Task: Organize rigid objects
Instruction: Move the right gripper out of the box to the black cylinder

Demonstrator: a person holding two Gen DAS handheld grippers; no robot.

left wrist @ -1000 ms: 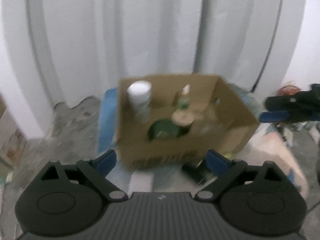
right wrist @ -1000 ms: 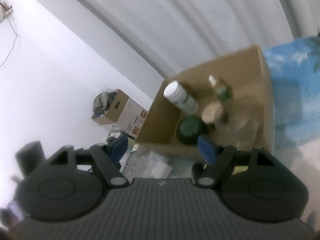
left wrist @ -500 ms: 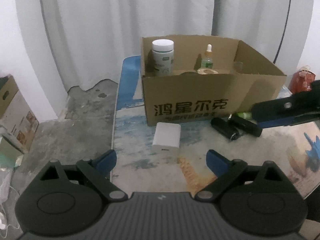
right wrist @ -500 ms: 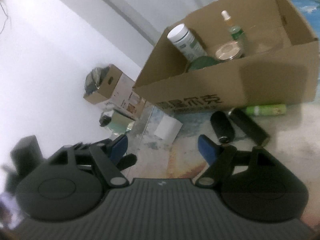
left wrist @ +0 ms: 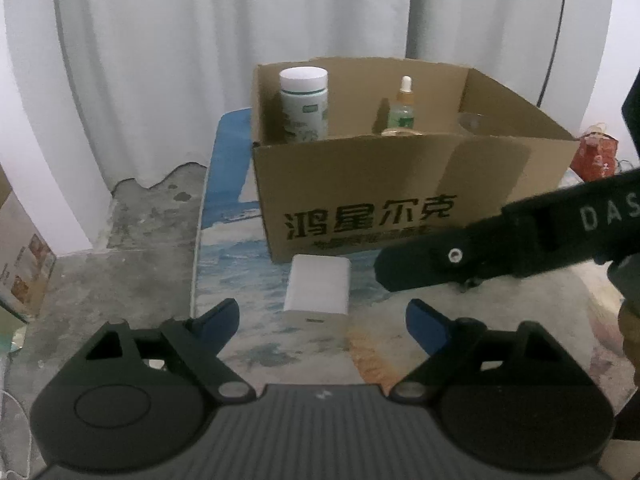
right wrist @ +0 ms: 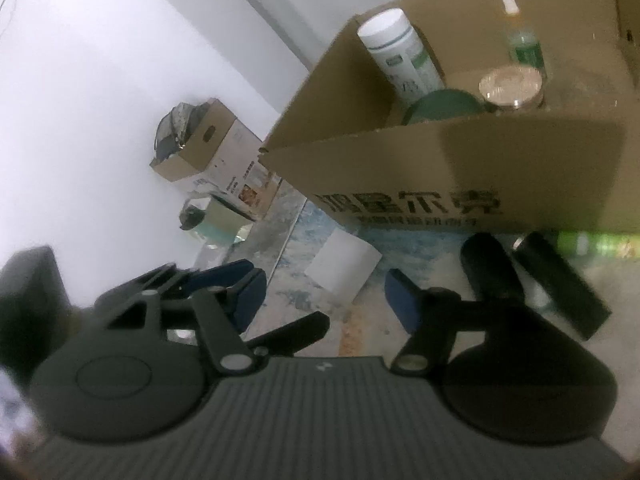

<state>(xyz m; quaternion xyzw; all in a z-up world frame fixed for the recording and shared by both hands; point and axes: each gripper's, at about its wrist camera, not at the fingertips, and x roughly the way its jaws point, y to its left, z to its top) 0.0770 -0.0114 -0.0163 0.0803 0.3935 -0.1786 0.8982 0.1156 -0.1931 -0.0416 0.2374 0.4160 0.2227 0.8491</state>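
**Both grippers open, nothing held**

Left gripper [left wrist: 322,316] spread wide, empty, above white box [left wrist: 319,285] lying flat on table [left wrist: 224,280] just before cardboard box [left wrist: 400,216]. Right gripper [right wrist: 324,294] spread wide, empty, near two black cylinders [right wrist: 490,268] and green tube [right wrist: 596,243] at carton's foot. Inside carton: white-capped bottle [left wrist: 304,105], dropper bottle [left wrist: 403,106], green lid [right wrist: 442,105], round tin [right wrist: 510,84].
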